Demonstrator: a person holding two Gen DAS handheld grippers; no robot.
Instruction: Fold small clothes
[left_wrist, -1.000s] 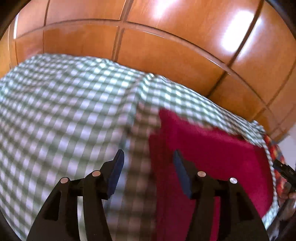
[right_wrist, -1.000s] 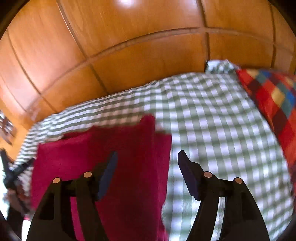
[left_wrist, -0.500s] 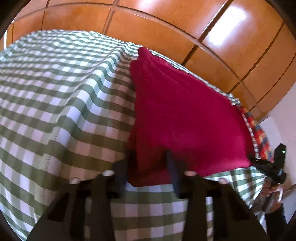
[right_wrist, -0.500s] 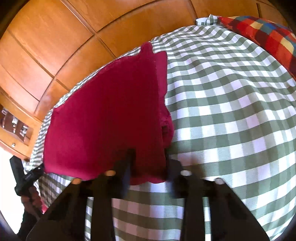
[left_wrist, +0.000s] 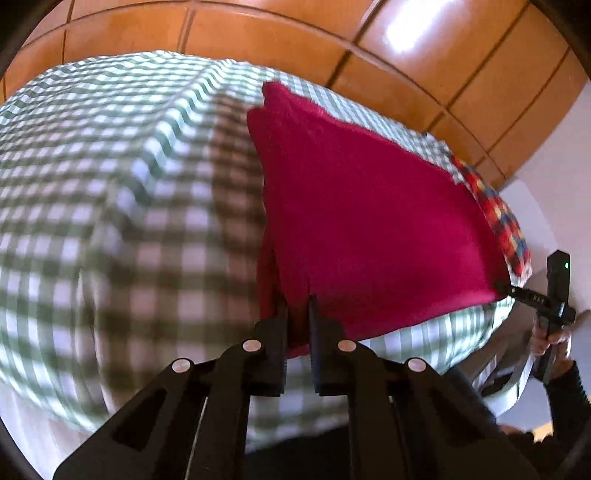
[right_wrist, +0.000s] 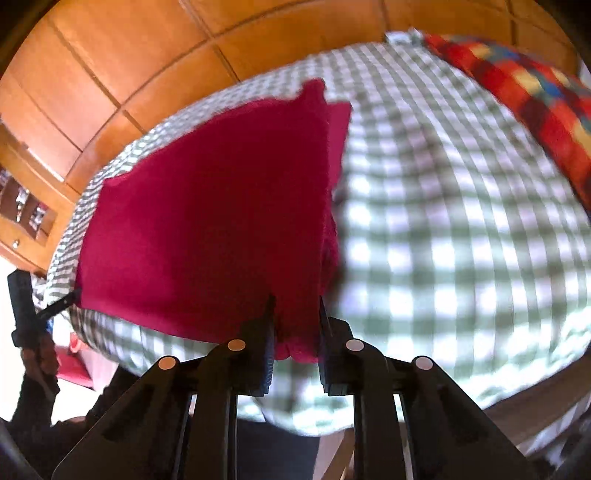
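A crimson garment (left_wrist: 362, 221) lies spread on the green-and-white checked cloth (left_wrist: 129, 192). My left gripper (left_wrist: 298, 308) is shut on its near left corner, and the fabric is bunched between the jaws. In the right wrist view the same garment (right_wrist: 207, 221) fills the left half, and my right gripper (right_wrist: 295, 308) is shut on its near right corner. Each gripper also shows small at the far edge of the other's view, the right one (left_wrist: 517, 290) and the left one (right_wrist: 70, 295). Both near corners are lifted slightly off the cloth.
Orange wooden panelling (left_wrist: 295, 40) rises behind the covered surface. A red, yellow and blue plaid fabric (right_wrist: 524, 96) lies at the far right, also seen in the left wrist view (left_wrist: 502, 221). A wooden cabinet (right_wrist: 22, 206) stands at the left.
Both grippers came down from open over the garment and shut on its near corners. The views have since tilted back and the held edge has risen a little.
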